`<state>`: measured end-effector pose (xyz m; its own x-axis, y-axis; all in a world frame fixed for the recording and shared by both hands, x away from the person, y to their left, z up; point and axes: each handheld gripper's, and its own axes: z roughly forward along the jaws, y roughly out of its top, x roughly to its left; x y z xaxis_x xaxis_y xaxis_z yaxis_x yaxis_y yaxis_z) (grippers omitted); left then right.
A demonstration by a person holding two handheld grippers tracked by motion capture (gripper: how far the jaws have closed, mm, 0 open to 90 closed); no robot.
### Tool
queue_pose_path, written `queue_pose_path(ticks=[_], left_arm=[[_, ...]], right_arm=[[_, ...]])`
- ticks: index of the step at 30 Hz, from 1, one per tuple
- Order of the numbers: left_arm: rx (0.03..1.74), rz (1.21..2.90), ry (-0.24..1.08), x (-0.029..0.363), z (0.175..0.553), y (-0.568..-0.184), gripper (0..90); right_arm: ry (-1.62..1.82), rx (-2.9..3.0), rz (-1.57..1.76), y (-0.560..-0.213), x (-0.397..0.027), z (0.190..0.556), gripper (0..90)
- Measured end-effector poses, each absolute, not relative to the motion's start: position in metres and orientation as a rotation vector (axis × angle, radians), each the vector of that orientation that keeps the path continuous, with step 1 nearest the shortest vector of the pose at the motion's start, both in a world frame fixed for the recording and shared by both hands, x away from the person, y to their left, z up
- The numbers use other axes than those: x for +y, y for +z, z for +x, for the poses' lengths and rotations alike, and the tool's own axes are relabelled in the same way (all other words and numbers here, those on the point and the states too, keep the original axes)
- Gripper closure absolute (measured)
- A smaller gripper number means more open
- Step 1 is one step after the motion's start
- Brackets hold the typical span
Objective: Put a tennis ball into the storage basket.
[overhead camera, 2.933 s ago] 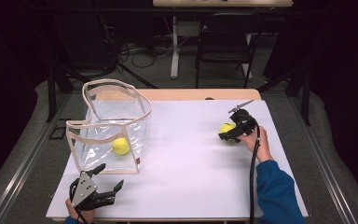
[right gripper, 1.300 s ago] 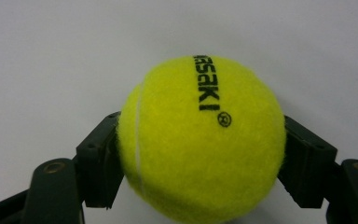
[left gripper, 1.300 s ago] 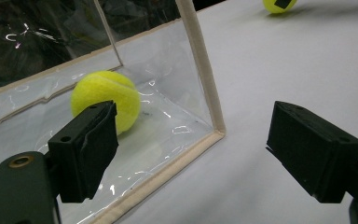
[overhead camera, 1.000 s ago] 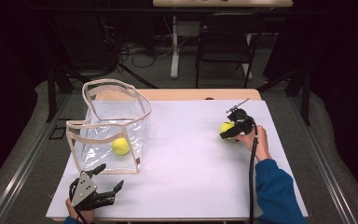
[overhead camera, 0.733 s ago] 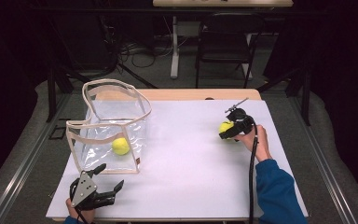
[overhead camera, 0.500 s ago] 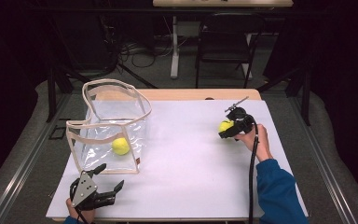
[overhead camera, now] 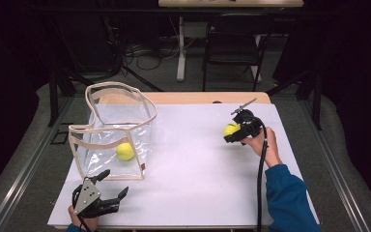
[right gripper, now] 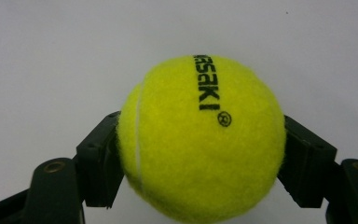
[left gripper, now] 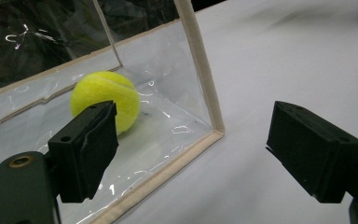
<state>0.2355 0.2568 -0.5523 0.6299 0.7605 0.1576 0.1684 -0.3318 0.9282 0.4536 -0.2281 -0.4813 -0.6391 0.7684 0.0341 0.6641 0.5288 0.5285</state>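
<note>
While the left gripper (overhead camera: pixel 107 193) rests low at the near left corner of the white table (overhead camera: pixel 193 164), its jaws stand wide apart with nothing between them. In the left gripper view (left gripper: pixel 191 149) the two black pads frame bare tabletop and the near corner of the clear bag (left gripper: pixel 168 93); neither pad touches the bag.

Clear bag (overhead camera: pixel 116 130): transparent plastic with cream edging, standing upright on the left half of the table, top open, just beyond the left gripper. One yellow tennis ball (overhead camera: pixel 124 151) lies inside on the bag's floor, toward the near side. Left gripper view shows this ball (left gripper: pixel 105 100) behind the clear wall, partly hidden by the left-hand pad.

Centre of table: bare white surface.

Right side: the right gripper (overhead camera: pixel 233 132) is held in the person's right hand (overhead camera: pixel 263 145), blue sleeve (overhead camera: pixel 290 203) entering from the lower right. Its jaws are clamped on a second tennis ball (overhead camera: pixel 231 129), which sits at the gripper's left end, well apart from the bag. Right gripper view confirms the grip (right gripper: pixel 200 154): both pads press the ball's flanks (right gripper: pixel 200 144), black lettering and a seam line face the camera, white table behind it. Whether the ball is clear of the surface cannot be told. A black cable (overhead camera: pixel 260 188) trails from the gripper back along the forearm.
</note>
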Motion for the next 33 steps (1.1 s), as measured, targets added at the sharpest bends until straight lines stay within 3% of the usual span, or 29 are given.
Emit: queue_pose_path(ticks=[33], left_arm=[[0.737, 1.833, 0.741, 0.257, 0.235, -0.552, 15.9]], right_arm=[[0.782, 2.628, 1.043, -0.462, -0.190, 0.437, 26.3]])
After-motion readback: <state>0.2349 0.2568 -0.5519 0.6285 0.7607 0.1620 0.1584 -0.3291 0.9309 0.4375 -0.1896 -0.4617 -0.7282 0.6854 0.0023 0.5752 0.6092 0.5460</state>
